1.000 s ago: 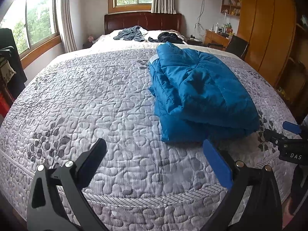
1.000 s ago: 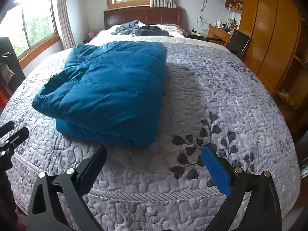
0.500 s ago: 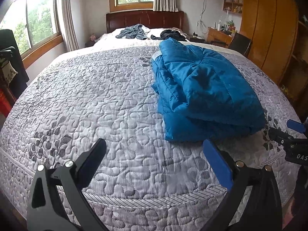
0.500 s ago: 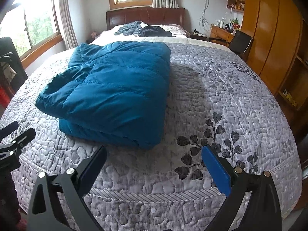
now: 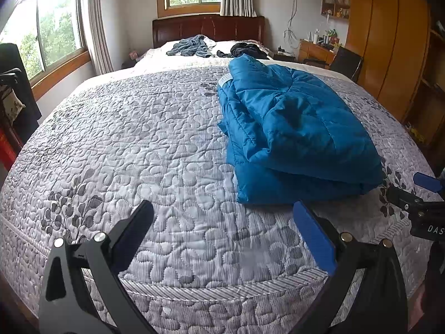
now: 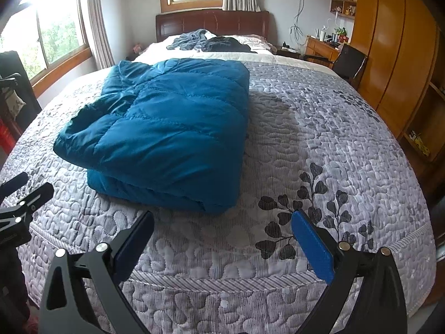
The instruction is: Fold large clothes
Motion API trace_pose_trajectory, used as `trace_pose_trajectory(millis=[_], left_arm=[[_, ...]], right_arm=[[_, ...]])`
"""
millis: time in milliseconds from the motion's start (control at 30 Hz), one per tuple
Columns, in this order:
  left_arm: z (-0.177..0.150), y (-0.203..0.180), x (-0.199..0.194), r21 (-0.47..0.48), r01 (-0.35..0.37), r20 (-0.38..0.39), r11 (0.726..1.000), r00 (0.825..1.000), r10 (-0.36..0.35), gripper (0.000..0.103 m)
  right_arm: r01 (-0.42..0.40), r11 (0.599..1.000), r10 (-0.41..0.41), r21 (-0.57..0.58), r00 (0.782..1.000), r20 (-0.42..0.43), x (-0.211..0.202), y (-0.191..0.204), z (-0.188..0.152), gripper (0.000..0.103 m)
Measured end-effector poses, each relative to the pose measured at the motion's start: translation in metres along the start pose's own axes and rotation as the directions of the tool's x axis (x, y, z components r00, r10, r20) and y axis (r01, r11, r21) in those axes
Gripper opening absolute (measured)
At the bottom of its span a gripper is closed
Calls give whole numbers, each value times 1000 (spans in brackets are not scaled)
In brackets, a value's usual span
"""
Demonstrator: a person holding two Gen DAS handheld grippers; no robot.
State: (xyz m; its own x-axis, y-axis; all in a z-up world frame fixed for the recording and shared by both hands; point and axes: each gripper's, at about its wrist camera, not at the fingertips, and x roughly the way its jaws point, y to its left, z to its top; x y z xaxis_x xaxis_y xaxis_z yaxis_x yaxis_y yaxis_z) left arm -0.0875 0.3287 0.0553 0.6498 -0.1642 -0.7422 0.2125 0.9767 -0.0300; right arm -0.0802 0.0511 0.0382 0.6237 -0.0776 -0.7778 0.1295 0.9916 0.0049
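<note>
A blue quilted jacket (image 5: 294, 130) lies folded into a thick rectangle on the grey patterned bedspread (image 5: 139, 144); it fills the left centre of the right wrist view (image 6: 167, 128). My left gripper (image 5: 222, 214) hovers open over the foot edge of the bed, left of the jacket's near corner, holding nothing. My right gripper (image 6: 222, 222) is open too, just short of the jacket's near edge. Each gripper shows at the side of the other's view, the right gripper (image 5: 425, 194) and the left gripper (image 6: 19, 194).
Loose grey clothes (image 5: 189, 46) and dark clothes (image 5: 244, 50) lie by the wooden headboard (image 5: 208, 27). A wooden wardrobe (image 5: 389, 41), desk (image 6: 322, 46) and black chair (image 6: 349, 64) line the right side. Windows (image 5: 50, 36) and a dark rack (image 5: 14, 91) stand left.
Both grippers have drifted back slightly and lifted their view; the jacket sits a little lower and farther in the frames. The jacket itself has not moved. Both grippers stay open.
</note>
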Motion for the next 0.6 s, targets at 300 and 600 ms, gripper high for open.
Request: trace_pose_trajectory(millis=[300,600], left_arm=[[0,0,0,0,0,1,1000,1000,0,100],[0,-1,0,0,-1,-2,1000,1000,1,100]], right_arm=[[-3,1000,3,1,1000,-3,1,-1,0,99],[-3,1000,3,1,1000,-5,3,-1,-1,99]])
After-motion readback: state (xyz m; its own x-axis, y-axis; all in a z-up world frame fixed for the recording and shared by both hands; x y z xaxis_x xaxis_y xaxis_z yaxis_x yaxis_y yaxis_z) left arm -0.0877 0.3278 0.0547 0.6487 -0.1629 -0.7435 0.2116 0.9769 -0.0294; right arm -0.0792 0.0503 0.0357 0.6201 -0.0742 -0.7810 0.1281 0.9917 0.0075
